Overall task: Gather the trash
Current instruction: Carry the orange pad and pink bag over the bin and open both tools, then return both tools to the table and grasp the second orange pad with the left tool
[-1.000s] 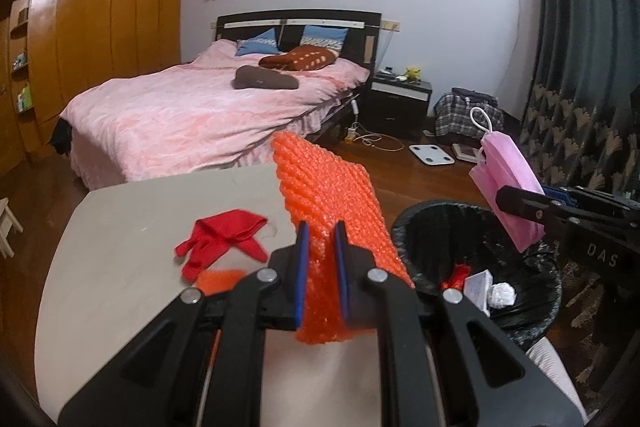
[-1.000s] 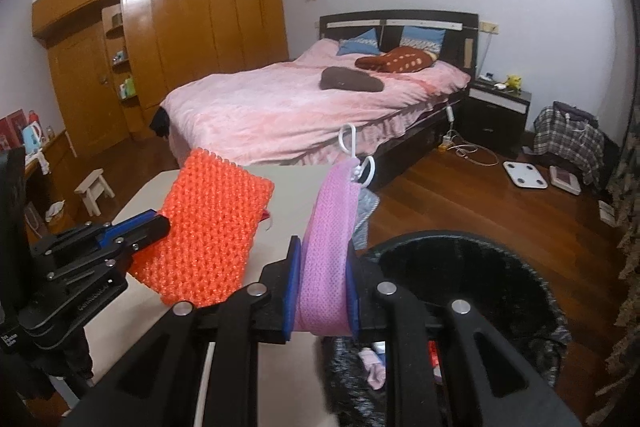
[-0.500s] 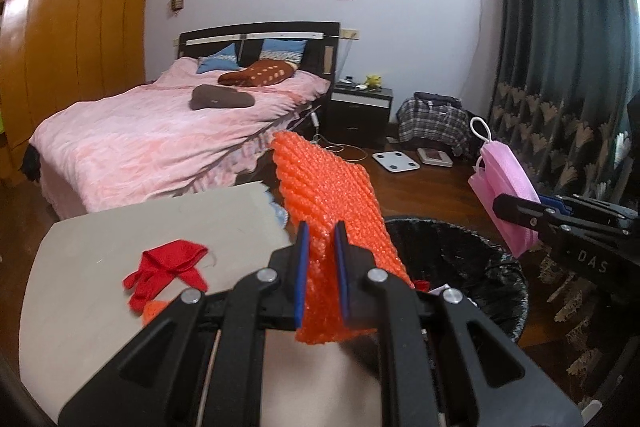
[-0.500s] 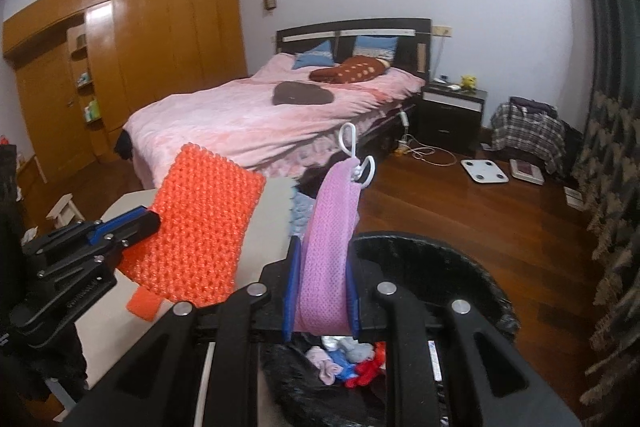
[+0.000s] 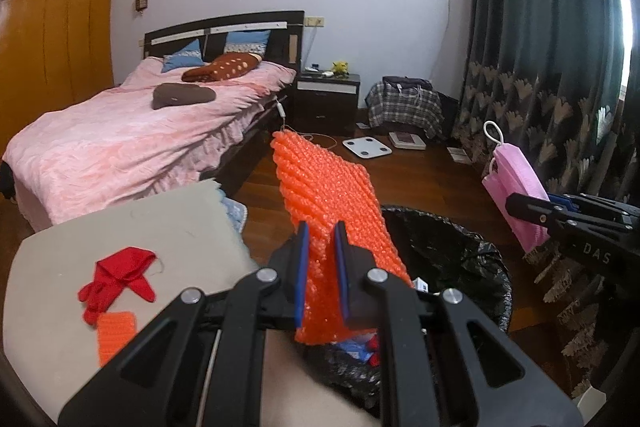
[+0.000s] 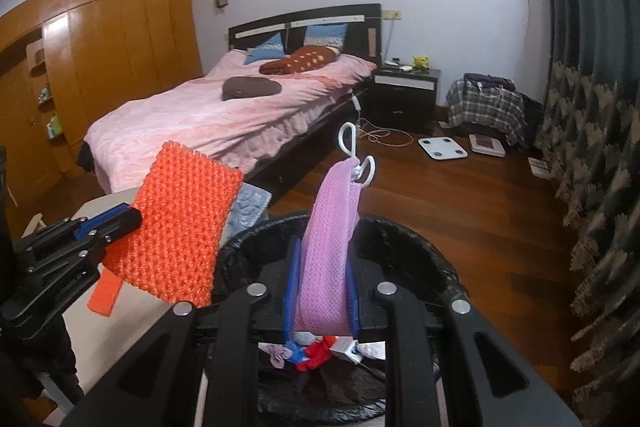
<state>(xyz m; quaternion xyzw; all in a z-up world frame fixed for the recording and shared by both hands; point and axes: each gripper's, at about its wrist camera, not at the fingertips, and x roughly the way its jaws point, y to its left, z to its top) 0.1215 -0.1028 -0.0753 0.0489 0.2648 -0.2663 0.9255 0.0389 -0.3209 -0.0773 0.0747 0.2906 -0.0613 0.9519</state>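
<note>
Bare wood floor [image 6: 460, 211] beyond fingers. Grey table [image 5: 132, 227] edge left of left gripper [image 5: 322, 239]. Black-lined bin [image 6: 404, 239] under both fingertips, scraps inside. Left gripper pinches orange knit pad [image 5: 332, 195]; right gripper [image 6: 322, 259] pinches pink mask [image 6: 332, 227].

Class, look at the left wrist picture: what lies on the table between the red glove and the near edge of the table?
A small orange knitted piece lies on the table, just below the red glove, in the left wrist view.
</note>
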